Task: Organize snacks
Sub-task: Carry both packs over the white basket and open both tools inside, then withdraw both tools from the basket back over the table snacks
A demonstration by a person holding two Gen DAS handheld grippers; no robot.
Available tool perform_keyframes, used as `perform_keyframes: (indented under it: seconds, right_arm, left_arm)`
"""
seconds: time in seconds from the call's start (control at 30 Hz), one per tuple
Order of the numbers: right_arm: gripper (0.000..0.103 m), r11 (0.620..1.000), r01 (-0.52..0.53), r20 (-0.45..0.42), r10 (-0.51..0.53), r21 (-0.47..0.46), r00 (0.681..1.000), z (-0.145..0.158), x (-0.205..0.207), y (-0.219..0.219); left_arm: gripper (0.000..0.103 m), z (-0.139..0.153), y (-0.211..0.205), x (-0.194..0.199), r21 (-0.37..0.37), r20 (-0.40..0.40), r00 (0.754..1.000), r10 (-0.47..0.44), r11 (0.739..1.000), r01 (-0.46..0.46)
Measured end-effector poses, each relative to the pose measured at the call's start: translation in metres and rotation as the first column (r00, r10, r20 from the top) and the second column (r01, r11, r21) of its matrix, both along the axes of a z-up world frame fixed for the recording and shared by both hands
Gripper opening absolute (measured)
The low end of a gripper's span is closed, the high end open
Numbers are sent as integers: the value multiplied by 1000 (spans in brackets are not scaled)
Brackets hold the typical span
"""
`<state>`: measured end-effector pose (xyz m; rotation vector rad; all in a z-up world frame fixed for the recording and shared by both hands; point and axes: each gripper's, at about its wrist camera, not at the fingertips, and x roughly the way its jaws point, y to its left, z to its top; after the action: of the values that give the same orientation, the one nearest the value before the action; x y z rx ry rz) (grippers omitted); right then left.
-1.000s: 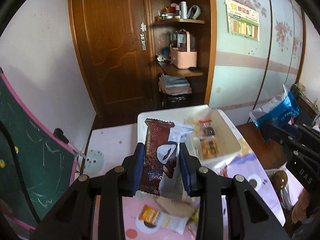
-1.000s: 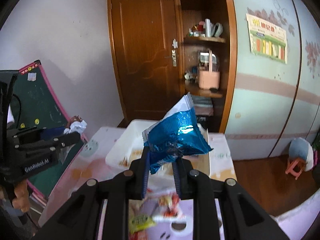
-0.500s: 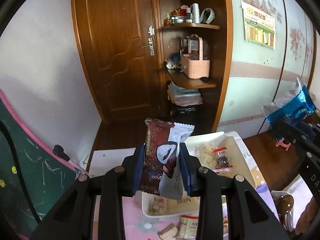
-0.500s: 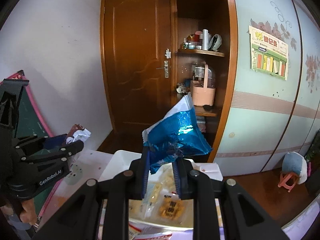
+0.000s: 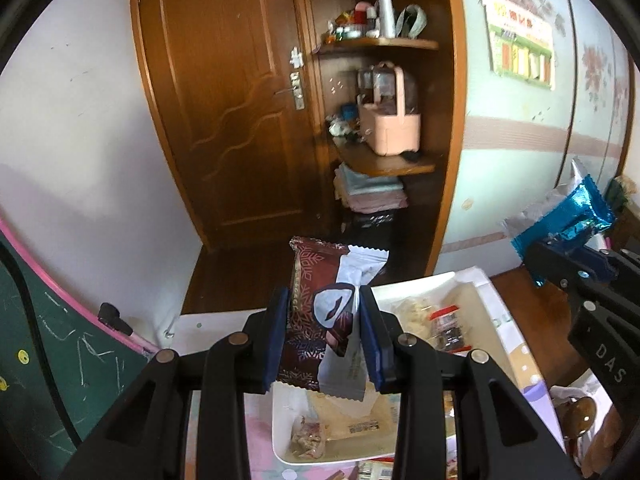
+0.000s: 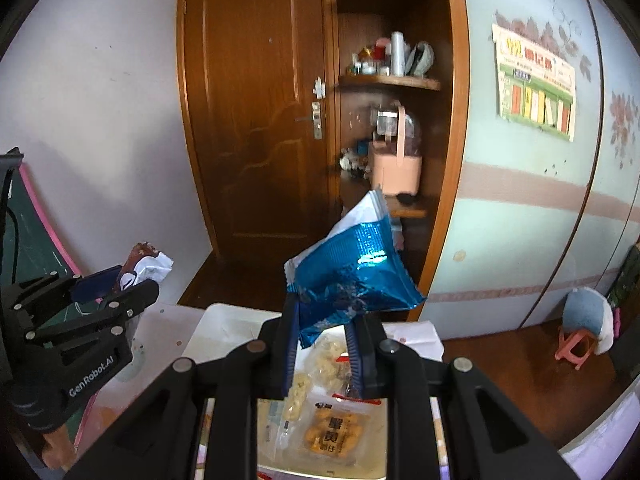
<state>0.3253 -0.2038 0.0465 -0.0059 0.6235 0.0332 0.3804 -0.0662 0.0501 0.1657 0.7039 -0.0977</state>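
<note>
My left gripper (image 5: pixel 324 336) is shut on a maroon and white snack packet (image 5: pixel 326 312), held upright above the white tray (image 5: pixel 424 282). My right gripper (image 6: pixel 322 346) is shut on a shiny blue foil packet (image 6: pixel 352 272), also over the white tray (image 6: pixel 224 320). Inside the tray lie several wrapped snacks, among them an orange biscuit pack (image 6: pixel 328 434). Each gripper shows in the other's view: the right gripper (image 5: pixel 560 256) with its blue packet (image 5: pixel 568 220) at right, the left gripper (image 6: pixel 108 292) with the maroon packet (image 6: pixel 140 266) at left.
A green chalkboard with a pink frame (image 5: pixel 36 328) leans at the left. Behind the table stand a brown door (image 5: pixel 224 112) and wooden shelves with a pink basket (image 5: pixel 390 128). A small stool (image 6: pixel 576 344) sits on the wooden floor at right.
Both grippers have travelled forward over the table with their packets. The tray, which lay ahead, now sits right beneath them, and more of the door and shelves fills the views.
</note>
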Motion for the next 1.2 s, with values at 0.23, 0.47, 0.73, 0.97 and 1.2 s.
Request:
perform_keyframes:
  seconds: [0.23, 0.47, 0.73, 0.97, 1.2]
  right_arm:
    - [44, 999, -41, -151, 39, -6, 988, -41, 19, 3]
    - [58, 999, -37, -167, 31, -33, 985, -48, 10, 5]
    - [59, 999, -21, -187, 15, -32, 982, -45, 9, 1]
    - [59, 1000, 1, -183, -6, -30, 983, -32, -12, -2]
    - [59, 998, 6, -148, -15, -62, 989, -5, -47, 0]
  left_arm:
    - [85, -33, 5, 17, 43, -59, 997, 41, 998, -38]
    - [91, -50, 15, 17, 22, -114, 993, 26, 999, -24]
    - [91, -48, 18, -1, 42, -115, 993, 6, 999, -2]
    - [91, -34, 26, -26, 27, -114, 993, 3, 1000, 0]
    - [91, -10, 41, -62, 15, -98, 995, 5, 1000, -4]
